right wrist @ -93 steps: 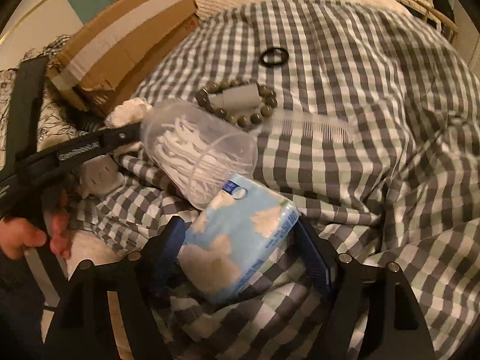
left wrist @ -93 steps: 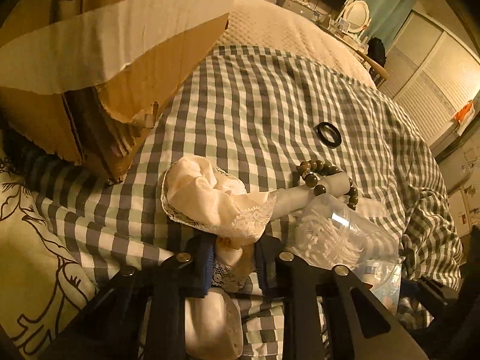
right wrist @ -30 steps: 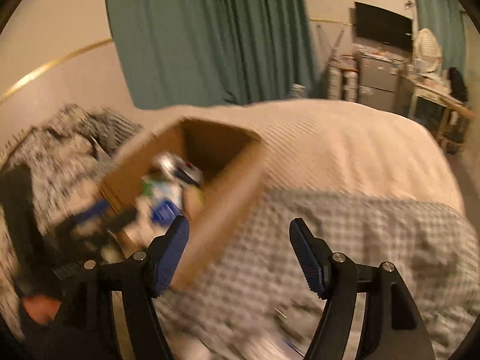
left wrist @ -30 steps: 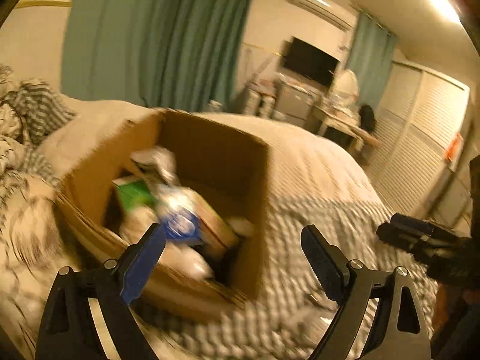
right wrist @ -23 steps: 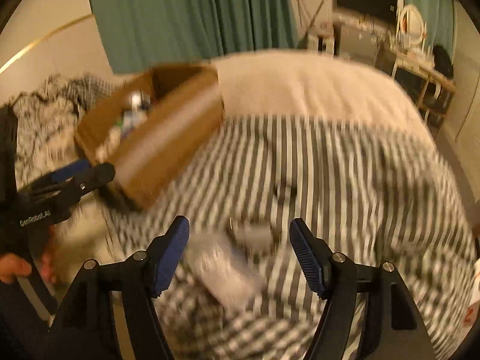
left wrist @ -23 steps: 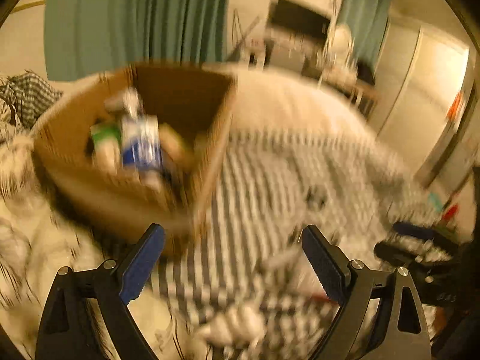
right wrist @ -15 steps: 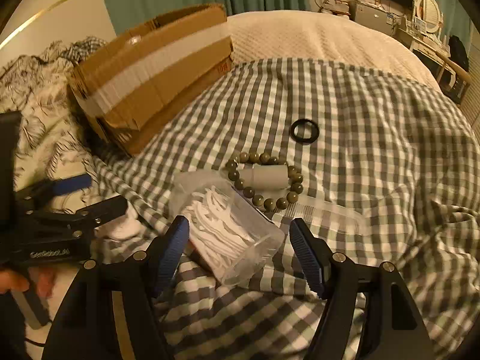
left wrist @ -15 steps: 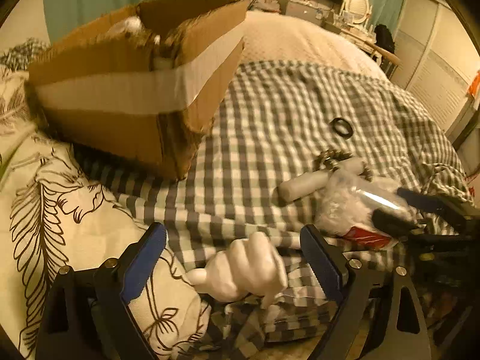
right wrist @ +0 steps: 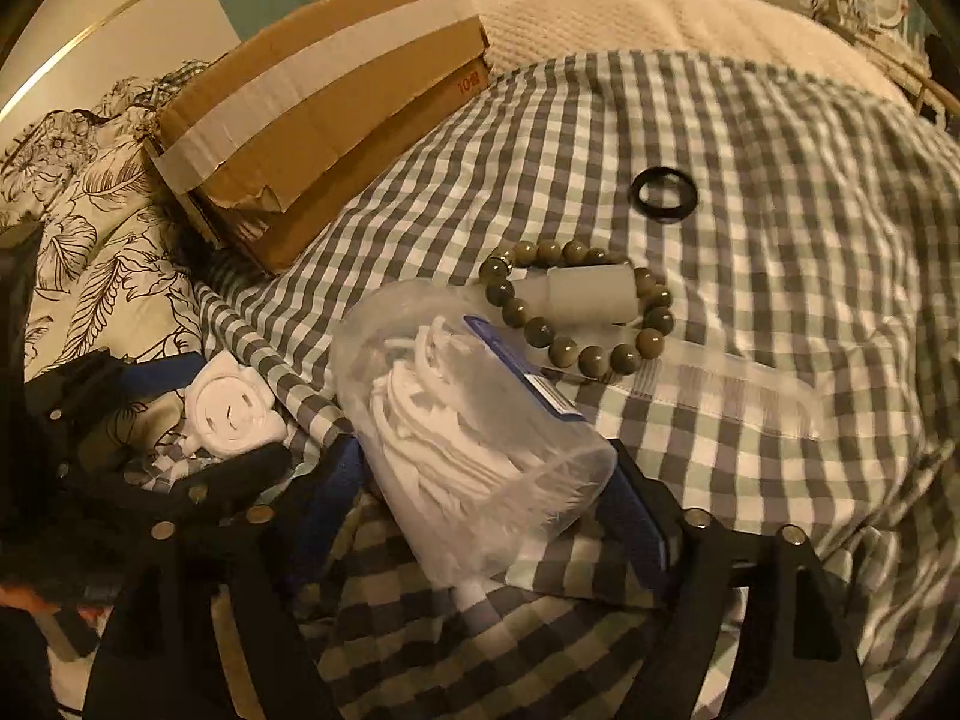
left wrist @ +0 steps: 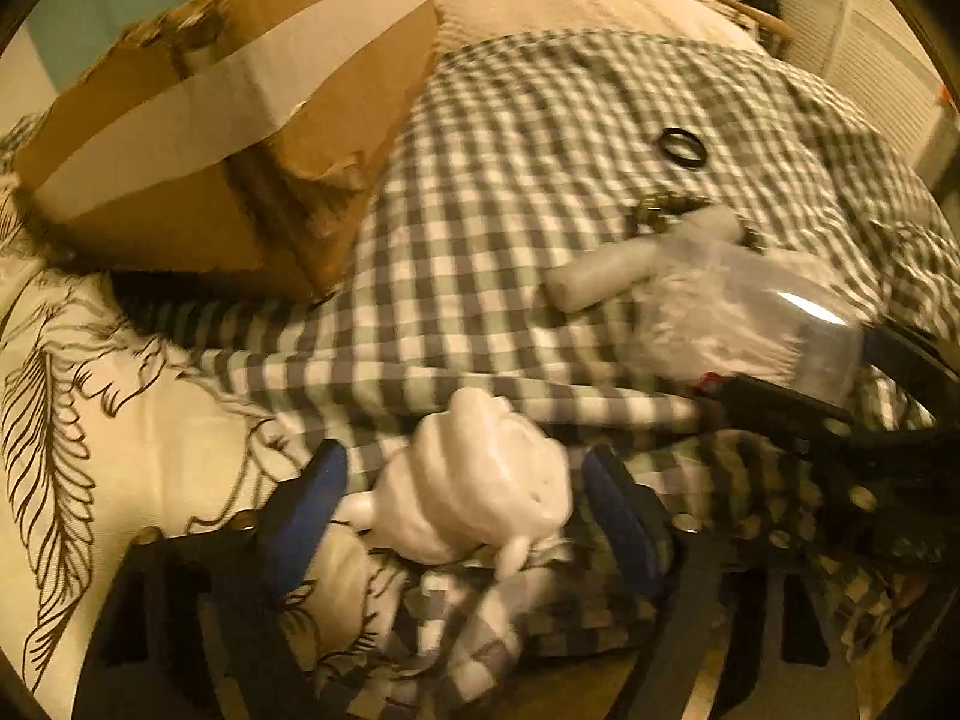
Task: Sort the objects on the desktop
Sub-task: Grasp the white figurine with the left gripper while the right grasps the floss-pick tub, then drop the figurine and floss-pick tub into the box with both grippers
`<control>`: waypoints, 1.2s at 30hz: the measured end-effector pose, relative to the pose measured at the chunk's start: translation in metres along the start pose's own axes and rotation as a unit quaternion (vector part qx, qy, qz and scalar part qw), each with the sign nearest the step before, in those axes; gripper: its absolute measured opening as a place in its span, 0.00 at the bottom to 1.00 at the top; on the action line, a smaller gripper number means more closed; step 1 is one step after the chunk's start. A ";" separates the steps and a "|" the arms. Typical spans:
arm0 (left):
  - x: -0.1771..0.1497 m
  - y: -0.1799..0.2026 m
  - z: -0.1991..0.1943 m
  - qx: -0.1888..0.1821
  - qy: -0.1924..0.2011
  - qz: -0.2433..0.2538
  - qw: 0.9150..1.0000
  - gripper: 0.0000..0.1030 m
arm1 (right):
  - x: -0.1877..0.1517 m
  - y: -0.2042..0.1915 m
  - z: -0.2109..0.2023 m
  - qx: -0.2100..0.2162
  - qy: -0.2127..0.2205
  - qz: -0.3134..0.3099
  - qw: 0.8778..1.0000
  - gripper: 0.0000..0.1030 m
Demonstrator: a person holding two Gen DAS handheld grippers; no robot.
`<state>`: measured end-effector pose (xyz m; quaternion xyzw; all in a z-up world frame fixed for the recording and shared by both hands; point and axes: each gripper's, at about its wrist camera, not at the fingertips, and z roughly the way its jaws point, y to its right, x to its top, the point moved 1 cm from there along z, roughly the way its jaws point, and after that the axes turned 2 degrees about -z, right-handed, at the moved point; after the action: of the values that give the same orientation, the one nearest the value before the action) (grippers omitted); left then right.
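Note:
A white plastic adapter (left wrist: pixel 480 492) lies at the near edge of the checked cloth (left wrist: pixel 540 120). My left gripper (left wrist: pixel 462 462) straddles it, its jaws closing, with a gap still showing at the left pad. A clear jar of white floss picks (right wrist: pixel 474 420) lies on its side between the fingers of my right gripper (right wrist: pixel 483 456), whose jaws are opening. The pads stand close beside the jar's walls. The open cardboard box (right wrist: pixel 324 90) with a pale tape band stands at the far left of the cloth.
Beyond the jar lie a bead bracelet (right wrist: pixel 576 354) around a small white bottle (right wrist: pixel 594 294), a black ring (right wrist: pixel 663 192) and a clear comb (right wrist: pixel 738 390). Floral bedding (left wrist: pixel 90 390) lies to the left. A person's fingers show at the bottom left of the right wrist view.
Both grippers came down from over the box to the cloth. The left jaws have narrowed around the white adapter, and the right gripper now stands around the jar.

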<state>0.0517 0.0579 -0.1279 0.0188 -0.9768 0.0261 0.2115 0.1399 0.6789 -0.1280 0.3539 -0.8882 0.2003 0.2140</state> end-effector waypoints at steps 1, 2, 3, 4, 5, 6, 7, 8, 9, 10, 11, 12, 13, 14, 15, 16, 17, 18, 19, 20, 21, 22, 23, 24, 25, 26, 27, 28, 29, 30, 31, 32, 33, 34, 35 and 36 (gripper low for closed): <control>0.000 -0.002 0.000 -0.005 -0.001 -0.005 1.000 0.74 | -0.001 0.000 -0.003 -0.008 0.005 -0.001 1.000 0.71; -0.001 -0.003 -0.001 -0.008 0.000 -0.006 1.000 0.72 | -0.003 0.000 -0.009 -0.019 0.016 0.004 1.000 0.70; -0.002 -0.003 -0.002 -0.010 0.003 -0.007 1.000 0.68 | -0.004 0.003 -0.017 -0.023 0.025 0.009 0.999 0.69; -0.003 -0.003 -0.004 -0.016 0.005 -0.009 1.000 0.62 | -0.005 0.005 -0.022 -0.026 0.035 0.014 0.999 0.67; -0.004 -0.005 -0.006 -0.021 0.008 -0.013 1.000 0.62 | -0.006 0.008 -0.033 -0.033 0.051 0.022 0.998 0.67; -0.006 -0.005 -0.009 -0.026 0.011 -0.015 0.999 0.62 | -0.006 0.012 -0.041 -0.035 0.062 0.030 0.997 0.67; -0.004 -0.007 -0.010 -0.031 0.010 -0.014 0.999 0.62 | -0.006 0.016 -0.047 -0.035 0.070 0.039 0.996 0.66; -0.004 -0.006 -0.011 -0.032 0.011 -0.012 0.999 0.62 | -0.007 0.021 -0.053 -0.032 0.078 0.049 0.995 0.66; -0.003 -0.006 -0.012 -0.034 0.012 -0.009 0.999 0.62 | -0.007 0.026 -0.057 -0.030 0.085 0.061 0.994 0.66; -0.002 -0.005 -0.011 -0.039 0.007 -0.002 0.999 0.64 | -0.008 0.030 -0.059 -0.026 0.086 0.069 0.994 0.66; -0.003 -0.005 -0.010 -0.041 0.001 0.004 0.999 0.67 | -0.008 0.033 -0.060 -0.024 0.085 0.076 0.993 0.66; -0.002 -0.003 -0.007 -0.048 -0.012 0.015 0.999 0.81 | -0.009 0.035 -0.058 -0.024 0.082 0.081 0.993 0.66; -0.001 0.001 -0.002 -0.063 -0.025 0.032 0.997 0.91 | -0.009 0.036 -0.056 -0.023 0.079 0.082 0.993 0.66; -0.001 0.003 -0.001 -0.064 -0.027 0.039 0.997 0.93 | -0.008 0.035 -0.055 -0.024 0.076 0.080 0.994 0.66; -0.002 0.006 0.001 -0.053 -0.030 0.047 0.997 0.94 | -0.008 0.032 -0.055 -0.024 0.076 0.076 0.994 0.65; -0.002 0.008 0.004 -0.048 -0.033 0.051 0.997 0.93 | -0.007 0.030 -0.054 -0.022 0.077 0.073 0.994 0.65; -0.002 0.009 0.005 -0.046 -0.034 0.052 0.997 0.91 | -0.007 0.029 -0.056 -0.020 0.078 0.069 0.994 0.65; -0.002 0.009 0.006 -0.042 -0.033 0.051 0.997 0.77 | -0.007 0.028 -0.056 -0.018 0.078 0.066 0.995 0.64; -0.001 0.005 0.004 -0.025 -0.025 0.040 0.999 0.60 | -0.007 0.028 -0.056 -0.018 0.078 0.065 0.995 0.64; 0.000 0.002 0.003 -0.023 -0.024 0.031 0.999 0.60 | -0.007 0.028 -0.056 -0.017 0.078 0.066 0.995 0.64; -0.001 -0.001 0.000 -0.039 -0.019 0.021 0.999 0.60 | -0.008 0.029 -0.056 -0.016 0.079 0.067 0.994 0.64; -0.001 -0.002 -0.003 -0.046 -0.011 0.019 0.999 0.60 | -0.008 0.030 -0.057 -0.015 0.082 0.069 0.994 0.64; -0.001 -0.001 -0.006 -0.049 -0.006 0.019 0.999 0.60 | -0.008 0.030 -0.059 -0.015 0.085 0.072 0.994 0.64; -0.002 0.000 -0.012 -0.054 0.004 0.018 0.998 0.60 | -0.008 0.032 -0.062 -0.017 0.094 0.075 0.993 0.63; -0.001 0.001 -0.020 -0.066 0.022 0.012 0.997 0.60 | -0.008 0.032 -0.066 -0.019 0.103 0.077 0.992 0.62; 0.001 0.002 -0.025 -0.078 0.034 0.009 0.996 0.60 | -0.007 0.033 -0.070 -0.019 0.110 0.079 0.991 0.62; 0.002 0.004 -0.032 -0.091 0.046 0.004 0.995 0.60 | -0.007 0.034 -0.075 -0.020 0.121 0.082 0.989 0.62; 0.004 0.006 -0.040 -0.107 0.061 0.000 0.992 0.60 | -0.006 0.035 -0.079 -0.021 0.127 0.084 0.988 0.62; 0.005 0.007 -0.043 -0.119 0.066 -0.002 0.991 0.60 | -0.006 0.036 -0.082 -0.021 0.131 0.085 0.987 0.62; 0.012 0.010 -0.045 -0.130 0.071 -0.004 0.989 0.60 | -0.006 0.037 -0.085 -0.023 0.136 0.086 0.987 0.62; 0.020 0.010 -0.047 -0.138 0.080 -0.013 0.987 0.60 | -0.006 0.037 -0.086 -0.026 0.138 0.085 0.986 0.62; 0.023 0.011 -0.049 -0.145 0.084 -0.015 0.986 0.60 | -0.006 0.036 -0.087 -0.028 0.138 0.084 0.986 0.62; 0.027 0.012 -0.053 -0.153 0.092 -0.019 0.984 0.60 | -0.006 0.035 -0.088 -0.031 0.140 0.083 0.986 0.62; 0.030 0.012 -0.057 -0.160 0.101 -0.021 0.982 0.60 | -0.005 0.035 -0.090 -0.033 0.141 0.082 0.986 0.62; 0.034 0.012 -0.062 -0.165 0.112 -0.023 0.980 0.60 | -0.004 0.034 -0.093 -0.034 0.144 0.081 0.986 0.62; 0.040 0.017 -0.065 -0.168 0.119 -0.023 0.978 0.60 | -0.003 0.033 -0.096 -0.035 0.147 0.079 0.985 0.62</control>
<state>0.0413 0.0774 -0.0530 0.0027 -0.9343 -0.1414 0.3271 0.1414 0.7513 -0.0572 0.2418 -0.8787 0.2348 0.3380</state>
